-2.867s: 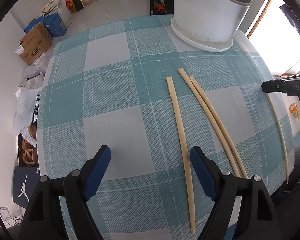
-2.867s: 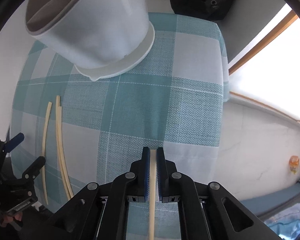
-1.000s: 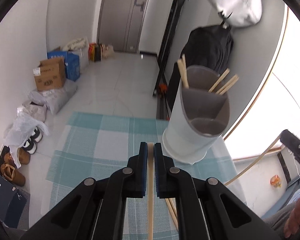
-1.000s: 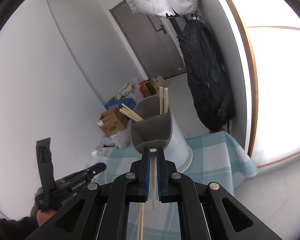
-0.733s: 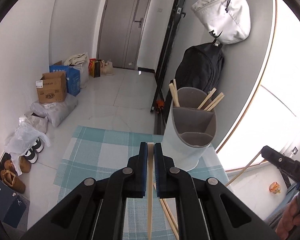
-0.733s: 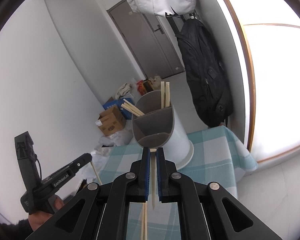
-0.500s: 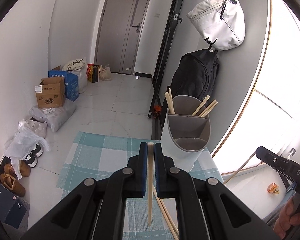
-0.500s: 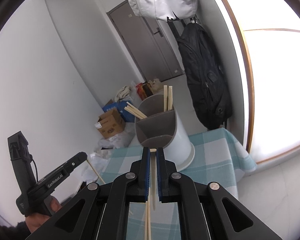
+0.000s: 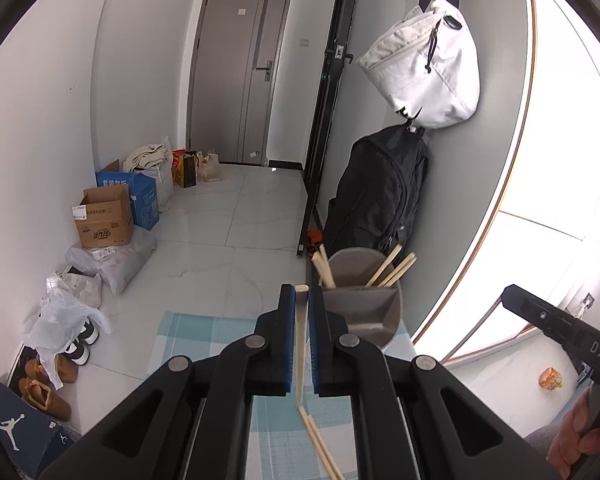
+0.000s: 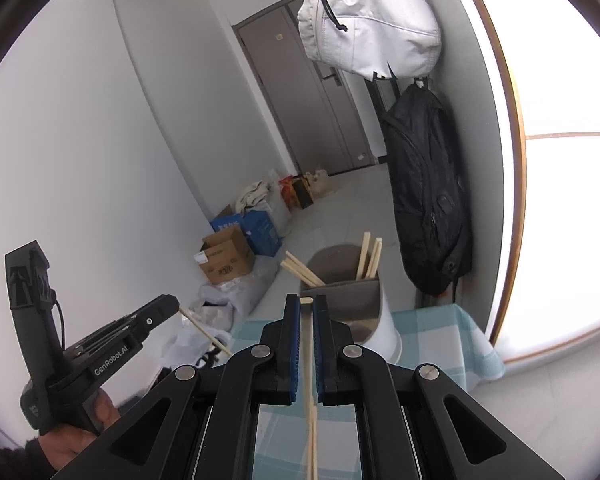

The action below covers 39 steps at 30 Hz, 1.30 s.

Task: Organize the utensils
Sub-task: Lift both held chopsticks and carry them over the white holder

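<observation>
**Both grippers holding chopsticks above the desk**

The left gripper (image 9: 302,300) is clamped on one chopstick (image 9: 301,344); the right gripper (image 10: 306,312) is clamped on another chopstick (image 10: 308,360). The divided holder (image 9: 364,312), containing chopsticks, stands at the far edge of the checked desk (image 9: 188,332). Two loose chopsticks (image 9: 320,444) lie on the desk below.

Bright daylight from blown-out window (image 9: 572,160) at three o'clock, white glare there in both views, soft shadows on walls, sharp focus, strong fisheye bending at edges, black vignette in corners, door (image 10: 300,92) bowed
</observation>
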Motion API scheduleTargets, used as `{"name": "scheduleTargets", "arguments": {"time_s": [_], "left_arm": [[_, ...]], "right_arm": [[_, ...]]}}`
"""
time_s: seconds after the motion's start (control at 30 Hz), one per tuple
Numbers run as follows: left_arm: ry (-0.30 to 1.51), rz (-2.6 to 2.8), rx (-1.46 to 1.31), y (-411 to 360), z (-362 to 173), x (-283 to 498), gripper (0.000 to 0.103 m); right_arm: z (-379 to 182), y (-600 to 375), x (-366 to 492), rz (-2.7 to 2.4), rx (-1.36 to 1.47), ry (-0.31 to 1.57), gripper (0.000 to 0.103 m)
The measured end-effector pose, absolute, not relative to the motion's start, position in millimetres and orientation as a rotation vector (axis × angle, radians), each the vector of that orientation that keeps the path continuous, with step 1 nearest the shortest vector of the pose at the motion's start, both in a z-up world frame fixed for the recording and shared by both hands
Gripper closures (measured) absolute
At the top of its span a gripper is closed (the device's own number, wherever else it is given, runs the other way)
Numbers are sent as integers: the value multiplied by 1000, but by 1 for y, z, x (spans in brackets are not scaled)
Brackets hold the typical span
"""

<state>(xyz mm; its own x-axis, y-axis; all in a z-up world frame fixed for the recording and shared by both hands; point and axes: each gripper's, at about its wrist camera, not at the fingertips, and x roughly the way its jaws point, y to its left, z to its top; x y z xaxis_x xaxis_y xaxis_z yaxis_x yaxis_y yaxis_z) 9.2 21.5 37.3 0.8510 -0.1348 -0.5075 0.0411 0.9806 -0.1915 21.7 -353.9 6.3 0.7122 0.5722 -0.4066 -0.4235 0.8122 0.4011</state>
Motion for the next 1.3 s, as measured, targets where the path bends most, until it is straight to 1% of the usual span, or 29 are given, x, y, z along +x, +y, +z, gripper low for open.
{"name": "scheduleTargets", "arguments": {"time_s": [0.47,0.77,0.9,1.3], "left_arm": [[490,-174,-167,8,111,50,101],[520,-192,-146,-4,118,91,101],[538,-208,-134,-9,113,109,101],[645,-271,-144,-12,81,146,101]], "right_arm": [[77,-355,77,537,291,484,98],[104,-347,122,527,239,464,98],[99,-345,143,513,219,468,98],[56,-345,192,514,258,554,98]]}}
